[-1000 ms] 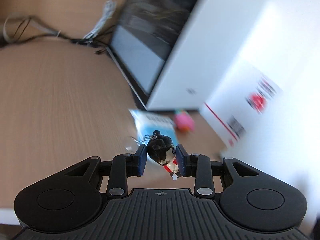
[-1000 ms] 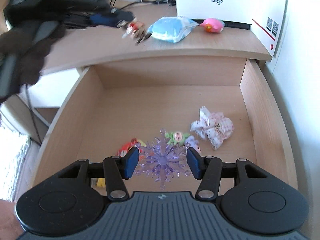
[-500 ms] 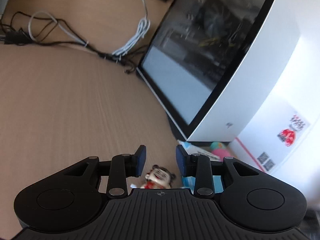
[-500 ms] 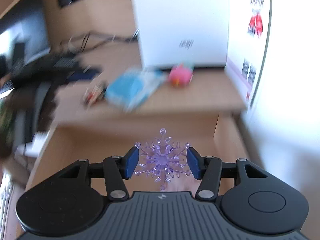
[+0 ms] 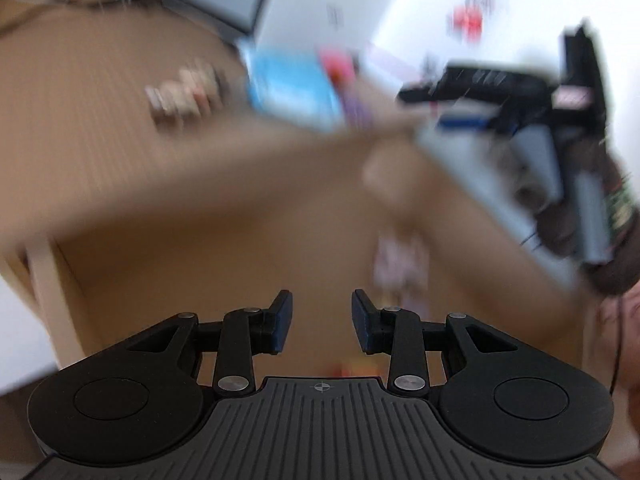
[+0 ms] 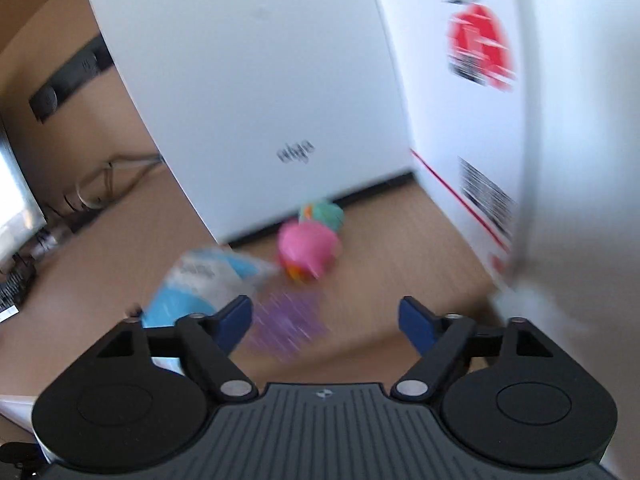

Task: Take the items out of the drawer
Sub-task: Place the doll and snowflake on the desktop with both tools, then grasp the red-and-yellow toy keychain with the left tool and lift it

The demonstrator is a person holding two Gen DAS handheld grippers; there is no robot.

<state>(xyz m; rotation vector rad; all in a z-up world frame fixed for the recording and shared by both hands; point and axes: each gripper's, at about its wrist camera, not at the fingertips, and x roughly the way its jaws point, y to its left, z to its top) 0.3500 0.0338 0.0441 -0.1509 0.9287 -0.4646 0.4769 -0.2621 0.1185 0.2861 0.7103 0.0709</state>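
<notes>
My left gripper is open with nothing between its pads, and it points down into the wooden drawer. In the drawer lie a blurred white-pink bundle and a red-orange item just ahead of the gripper body. On the desktop are a small doll figure, a blue packet, a pink toy and a purple snowflake. My right gripper hovers over the desktop with its jaws opening. The snowflake lies blurred near the left pad, free of both pads.
A white box and a white carton with red print stand at the back of the desktop. Cables trail at the left. The right gripper's black body reaches over the drawer's far right corner.
The left gripper swung from the desktop, where the doll stays, down over the drawer. The right gripper carried the snowflake to the desktop and spread its jaws, releasing it.
</notes>
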